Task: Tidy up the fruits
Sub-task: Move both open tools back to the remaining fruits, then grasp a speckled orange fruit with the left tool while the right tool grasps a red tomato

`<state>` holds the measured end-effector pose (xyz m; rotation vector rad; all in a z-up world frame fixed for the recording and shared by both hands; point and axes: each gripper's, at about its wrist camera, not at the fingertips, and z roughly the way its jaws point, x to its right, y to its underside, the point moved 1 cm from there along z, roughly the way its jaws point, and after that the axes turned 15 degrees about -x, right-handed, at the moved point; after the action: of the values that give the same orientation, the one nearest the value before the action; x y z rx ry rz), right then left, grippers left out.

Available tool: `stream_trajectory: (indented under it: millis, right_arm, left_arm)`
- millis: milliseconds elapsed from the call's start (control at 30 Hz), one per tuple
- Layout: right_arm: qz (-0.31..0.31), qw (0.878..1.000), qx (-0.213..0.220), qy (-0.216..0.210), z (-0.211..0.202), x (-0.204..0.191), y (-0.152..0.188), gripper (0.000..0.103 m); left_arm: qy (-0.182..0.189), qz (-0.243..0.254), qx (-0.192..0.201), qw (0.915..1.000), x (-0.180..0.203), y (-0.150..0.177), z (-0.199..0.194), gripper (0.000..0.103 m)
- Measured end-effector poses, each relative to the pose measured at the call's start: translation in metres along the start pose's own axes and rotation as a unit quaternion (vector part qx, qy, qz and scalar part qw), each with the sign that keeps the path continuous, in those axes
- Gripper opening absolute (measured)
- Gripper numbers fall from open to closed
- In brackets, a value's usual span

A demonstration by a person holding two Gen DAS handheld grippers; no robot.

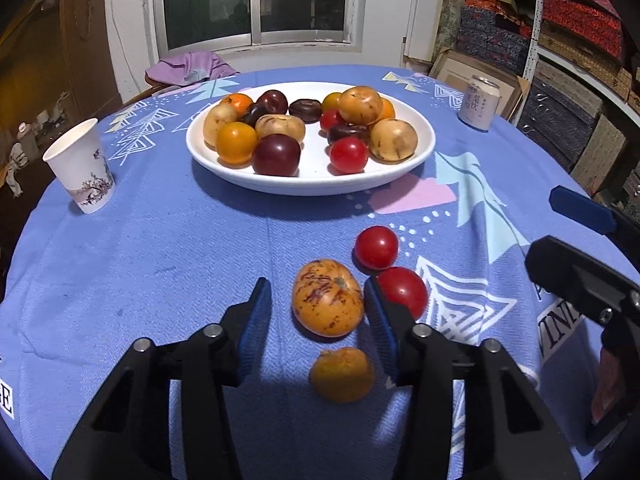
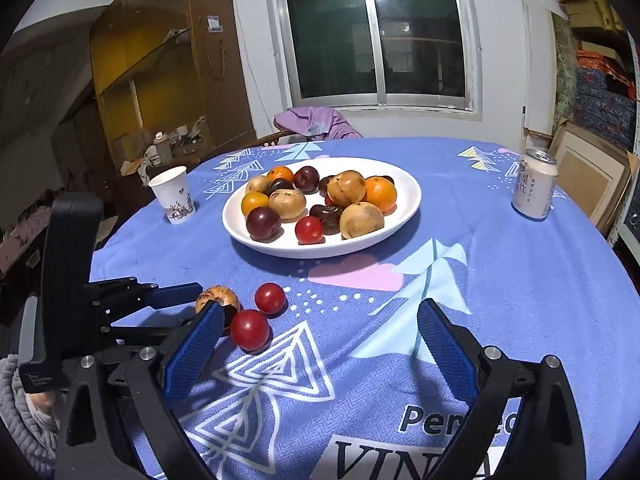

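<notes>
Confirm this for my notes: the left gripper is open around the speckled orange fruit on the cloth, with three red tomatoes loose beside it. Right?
Not quite: the left wrist view shows two tomatoes, one behind the other. The left gripper is open around the speckled fruit.

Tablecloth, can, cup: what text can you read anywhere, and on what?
"VIN", cut off, with "Per" above it: printed on the tablecloth near the right tool.
A lone "E": tablecloth's left edge, left wrist view.
Can: vertical characters, too small to read.
Paper cup: a picture only, no words.
</notes>
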<state>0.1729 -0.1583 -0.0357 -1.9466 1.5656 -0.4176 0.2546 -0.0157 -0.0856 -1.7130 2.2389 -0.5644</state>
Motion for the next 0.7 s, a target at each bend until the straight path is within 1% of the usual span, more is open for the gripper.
stream_trajectory:
  millis: [133, 167, 200, 233, 300, 333, 400, 467, 500, 533, 567, 667, 700]
  right_arm:
    - [0.008, 1.0, -0.001, -0.006, -0.001, 0.003, 0.0, 0.098]
    - [0.008, 1.0, -0.002, -0.009, 0.0, 0.003, 0.0, 0.098]
    - [0.007, 1.0, -0.004, -0.011, 0.001, 0.003, 0.0, 0.096]
    - [0.002, 1.0, -0.011, -0.014, 0.003, 0.001, 0.001, 0.094]
    - [-0.009, 0.999, -0.025, -0.018, 0.008, -0.003, 0.001, 0.085]
    - [-0.015, 0.999, -0.034, -0.022, 0.012, -0.006, 0.002, 0.083]
    - [-0.032, 0.998, -0.053, -0.023, 0.02, -0.015, 0.004, 0.073]
    - [-0.049, 0.996, -0.066, -0.021, 0.027, -0.025, 0.005, 0.068]
    - [-0.059, 0.995, -0.072, -0.018, 0.032, -0.031, 0.006, 0.065]
    - [-0.071, 0.994, -0.081, -0.014, 0.037, -0.038, 0.006, 0.063]
    - [-0.079, 0.993, -0.086, -0.014, 0.04, -0.043, 0.006, 0.06]
    - [-0.089, 0.991, -0.095, -0.012, 0.048, -0.052, 0.003, 0.057]
    - [-0.09, 0.991, -0.099, -0.012, 0.051, -0.054, 0.002, 0.052]
  left_arm:
    - [0.004, 0.005, -0.003, 1.0, 0.002, 0.0, 0.002, 0.042]
    - [0.009, 0.003, -0.005, 0.9999, 0.001, -0.001, 0.003, 0.041]
    - [0.021, 0.001, -0.007, 0.9998, -0.001, -0.001, 0.003, 0.036]
    - [0.029, 0.0, -0.009, 0.9995, -0.002, -0.002, 0.003, 0.036]
    - [0.03, -0.01, -0.005, 0.9995, -0.006, -0.002, 0.001, 0.036]
    - [0.027, -0.018, 0.0, 0.9995, -0.009, -0.003, -0.001, 0.036]
    - [0.024, -0.039, 0.012, 0.9989, -0.02, -0.004, -0.008, 0.036]
    - [0.008, -0.054, 0.023, 0.9982, -0.027, -0.006, -0.013, 0.036]
    - [-0.006, -0.062, 0.03, 0.9976, -0.032, -0.006, -0.016, 0.036]
    - [-0.01, -0.066, 0.031, 0.9973, -0.035, -0.007, -0.018, 0.036]
    - [-0.011, -0.07, 0.031, 0.997, -0.037, -0.008, -0.018, 0.036]
    - [-0.008, -0.08, 0.027, 0.9964, -0.042, -0.01, -0.018, 0.036]
    - [-0.008, -0.079, 0.027, 0.9965, -0.042, -0.009, -0.017, 0.036]
